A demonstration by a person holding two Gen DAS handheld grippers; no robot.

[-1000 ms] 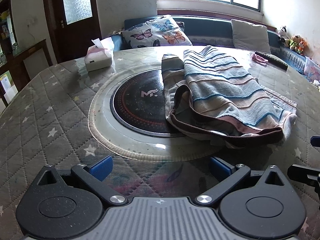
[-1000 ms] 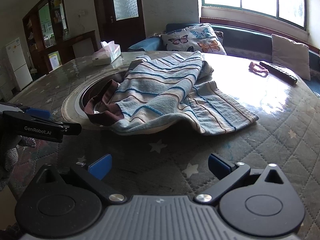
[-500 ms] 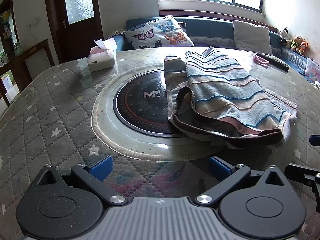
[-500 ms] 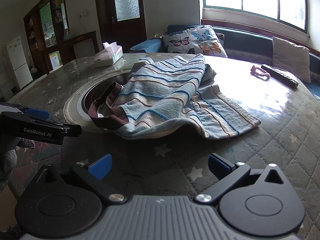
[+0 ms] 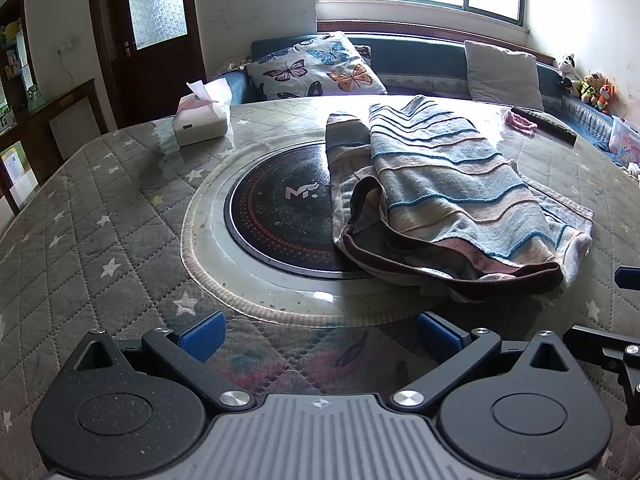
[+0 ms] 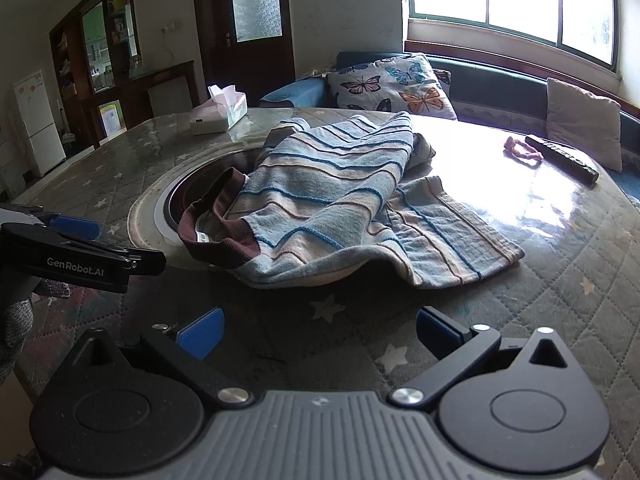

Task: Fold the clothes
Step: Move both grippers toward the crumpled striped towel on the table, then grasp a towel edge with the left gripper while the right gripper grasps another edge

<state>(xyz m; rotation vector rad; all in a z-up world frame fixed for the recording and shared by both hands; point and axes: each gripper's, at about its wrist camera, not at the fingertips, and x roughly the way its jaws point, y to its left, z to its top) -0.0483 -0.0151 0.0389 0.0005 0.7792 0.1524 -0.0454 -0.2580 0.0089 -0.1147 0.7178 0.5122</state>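
Both my tongs hover empty above the quilted table [image 5: 100, 216]: left tongs [image 5: 320, 332] with fingers apart, right tongs [image 6: 318, 330] likewise apart. Striped sweater [image 5: 440, 184] lies crumpled ahead of them, partly over the round black hotplate [image 5: 280, 216]. Tissue box [image 5: 202, 120] stands well beyond.

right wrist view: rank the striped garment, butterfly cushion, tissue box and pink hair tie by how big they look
1. striped garment, by far the largest.
2. butterfly cushion, though it sits farther back, so its true size is unsure.
3. tissue box.
4. pink hair tie, the smallest.
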